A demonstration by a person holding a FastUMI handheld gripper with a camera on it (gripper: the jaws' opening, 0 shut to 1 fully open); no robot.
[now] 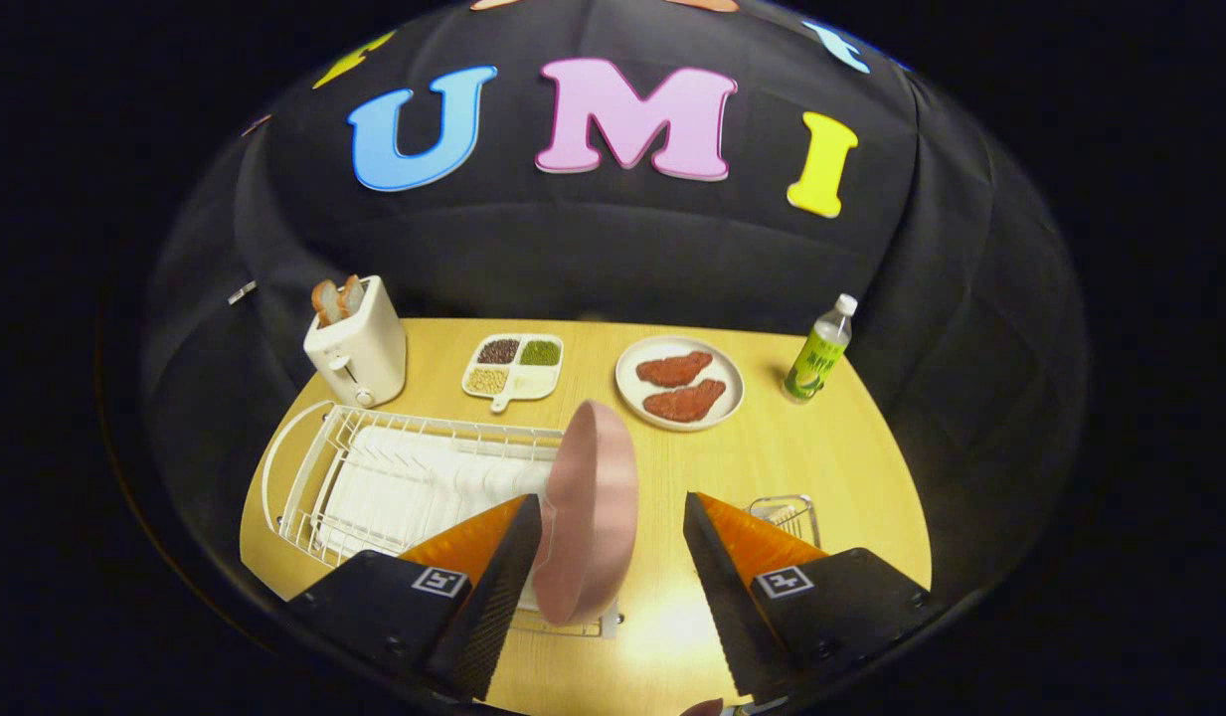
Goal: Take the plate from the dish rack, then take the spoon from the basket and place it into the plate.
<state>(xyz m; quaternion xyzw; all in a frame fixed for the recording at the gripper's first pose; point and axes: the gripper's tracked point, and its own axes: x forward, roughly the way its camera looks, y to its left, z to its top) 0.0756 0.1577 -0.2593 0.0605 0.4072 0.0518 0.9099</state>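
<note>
A pink plate (585,512) stands upright on its edge at the right end of the white wire dish rack (394,477). My gripper (613,507) is open around the plate. The plate sits between the fingers, right against the left finger (503,577), and a wide gap separates it from the right finger (732,577). A small wire basket (787,514) peeks out just beyond the right finger on the wooden table (821,457). Most of the basket is hidden, and I cannot make out a spoon in it.
At the back of the table stand a white toaster (357,348) with bread in it, a divided dish of grains (513,366), a round plate with two pieces of meat (680,383), and a green-labelled bottle (819,353). The rack's other slots hold nothing.
</note>
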